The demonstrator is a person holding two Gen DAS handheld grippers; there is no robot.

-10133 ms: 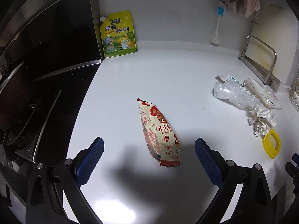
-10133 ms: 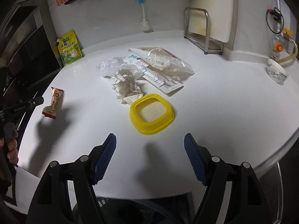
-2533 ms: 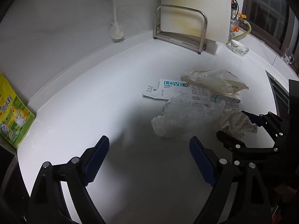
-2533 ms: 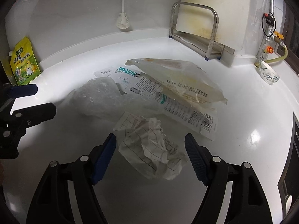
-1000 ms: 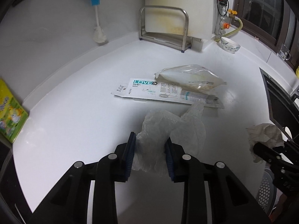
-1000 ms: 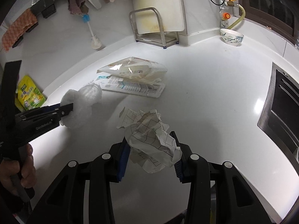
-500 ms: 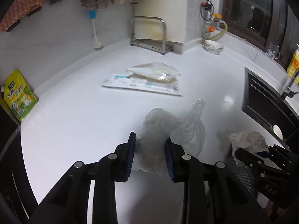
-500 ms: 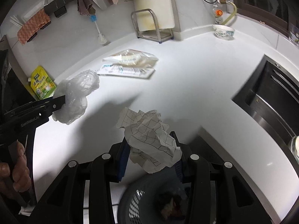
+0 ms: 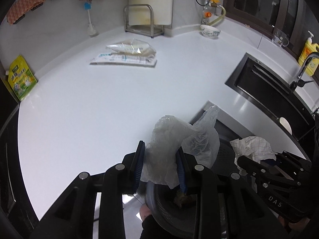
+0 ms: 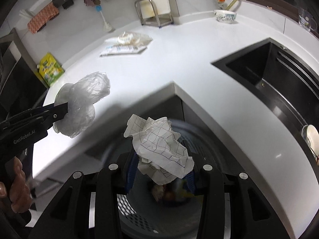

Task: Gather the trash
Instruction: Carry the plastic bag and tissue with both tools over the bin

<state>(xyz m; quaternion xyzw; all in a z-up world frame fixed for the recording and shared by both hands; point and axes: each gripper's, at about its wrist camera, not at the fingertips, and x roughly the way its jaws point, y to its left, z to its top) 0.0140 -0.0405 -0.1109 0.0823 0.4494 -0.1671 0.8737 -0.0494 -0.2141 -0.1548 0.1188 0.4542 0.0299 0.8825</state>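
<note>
Both claws grip featherlight, crushable trash above the dark perforated bin (image 10: 135, 219): left claw (image 9: 160, 166) pinches the crumpled clear plastic bag (image 9: 179, 143), right claw (image 10: 161, 171) the checked paper wad (image 10: 161, 145).

both wrist views look down, sharing counter (image 9: 99, 99) and bin (image 10: 139, 219).

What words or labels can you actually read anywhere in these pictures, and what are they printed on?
"GenRobot.AI": on the left gripper, seen from the right wrist view.
"DAS": on the right gripper, seen from the left wrist view.
Yellow-green pouch: Chinese characters, too small to read surely.
Flat box on the counter: print too blurred to read.
Crumpled paper: grid lines only, no words.
Yellow bottle: no readable label.
</note>
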